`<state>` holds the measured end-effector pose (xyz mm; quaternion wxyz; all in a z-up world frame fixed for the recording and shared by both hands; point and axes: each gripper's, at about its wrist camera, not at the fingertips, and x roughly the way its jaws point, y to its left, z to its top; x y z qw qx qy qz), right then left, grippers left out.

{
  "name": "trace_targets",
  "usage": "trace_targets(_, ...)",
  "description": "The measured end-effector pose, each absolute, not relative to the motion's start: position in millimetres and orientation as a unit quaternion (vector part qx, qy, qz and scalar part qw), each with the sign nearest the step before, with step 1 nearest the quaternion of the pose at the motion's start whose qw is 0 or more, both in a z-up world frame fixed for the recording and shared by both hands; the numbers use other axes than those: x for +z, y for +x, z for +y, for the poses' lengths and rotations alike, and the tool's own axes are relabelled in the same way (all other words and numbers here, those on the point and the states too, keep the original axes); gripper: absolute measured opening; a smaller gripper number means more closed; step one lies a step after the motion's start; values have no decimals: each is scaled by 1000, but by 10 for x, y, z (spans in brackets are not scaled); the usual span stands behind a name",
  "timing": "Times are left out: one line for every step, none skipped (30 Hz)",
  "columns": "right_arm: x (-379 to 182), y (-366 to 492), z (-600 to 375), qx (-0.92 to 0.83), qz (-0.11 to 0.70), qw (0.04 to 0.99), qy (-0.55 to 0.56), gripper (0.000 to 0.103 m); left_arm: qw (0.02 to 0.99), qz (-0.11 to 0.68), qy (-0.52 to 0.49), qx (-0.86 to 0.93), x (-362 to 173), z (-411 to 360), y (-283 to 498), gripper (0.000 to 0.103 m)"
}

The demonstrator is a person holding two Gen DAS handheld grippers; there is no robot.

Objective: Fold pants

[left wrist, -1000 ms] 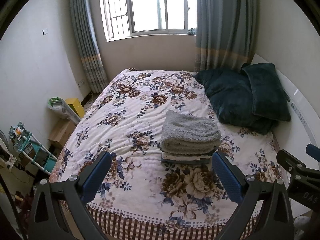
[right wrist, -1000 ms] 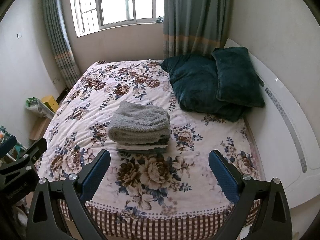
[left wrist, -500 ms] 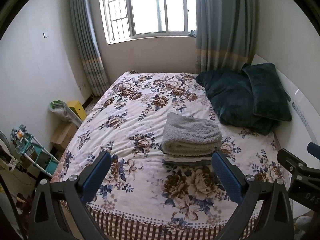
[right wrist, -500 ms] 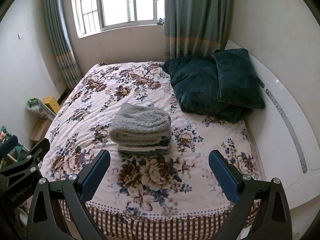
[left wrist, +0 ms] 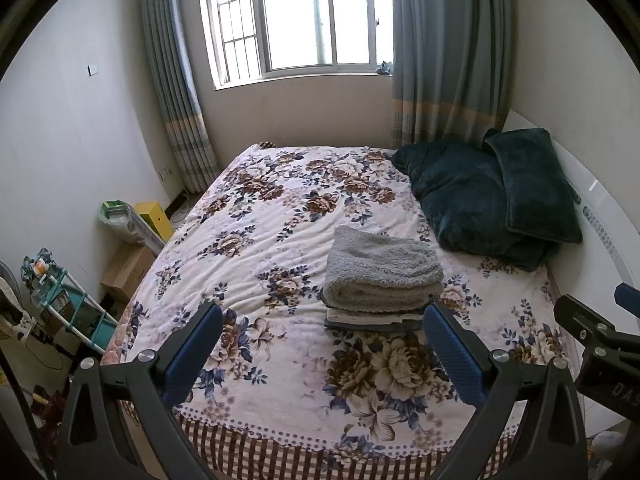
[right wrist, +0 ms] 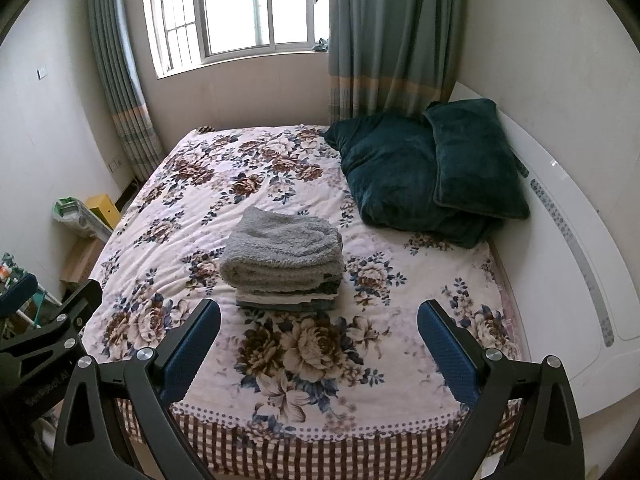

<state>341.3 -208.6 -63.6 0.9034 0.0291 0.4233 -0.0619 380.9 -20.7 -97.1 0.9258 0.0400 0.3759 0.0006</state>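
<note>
Folded pants (left wrist: 380, 276) lie in a neat stack on the bed (left wrist: 280, 240), with a thick grey fleecy pair on top and thinner folded garments (left wrist: 372, 318) in pale and dark cloth beneath it. The stack sits toward the near half of the floral bedspread, nearer the headboard side than the wall side, and well apart from the two dark green pillows (left wrist: 488, 196) that lean against the white headboard (right wrist: 560, 240). The left gripper (left wrist: 322, 340) hovers over the foot of the bed with its blue-padded fingers spread wide and nothing between them; the stack shows just beyond its right finger. The right gripper (right wrist: 318, 336) hangs beside it at about the same height, its fingers likewise wide apart and holding nothing, with the stack (right wrist: 284, 256) showing just past its left finger. Neither gripper touches the cloth. Each gripper appears at the edge of the other's view. Behind the bed a window (left wrist: 296, 20) is flanked by grey-blue curtains (left wrist: 444, 52), and a yellow box (left wrist: 154, 216) and a small teal rack (left wrist: 68, 304) stand on the floor by the left wall.
</note>
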Motion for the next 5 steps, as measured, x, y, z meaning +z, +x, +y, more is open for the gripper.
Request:
trace_targets(-637,3411,-2088,-62,423,903,28,101,927,373,40,3,-964,-214,3796,103)
trace_targets(-637,3406,-2090,-62,423,903,28,101,928,372,39,5,-954,-215,3798,103)
trace_targets(-637,3407,-2086,-62,423,904,28,101,928,371,37,5,-956,-222,3780,103)
trace_targets(-638,3404,-2089,-62,423,904,29,101,928,371,35,5,-951,-224,3774,103)
trace_targets(-638,3401,-2090,-63,423,903,28,101,928,371,35,6,-946,-227,3773,103)
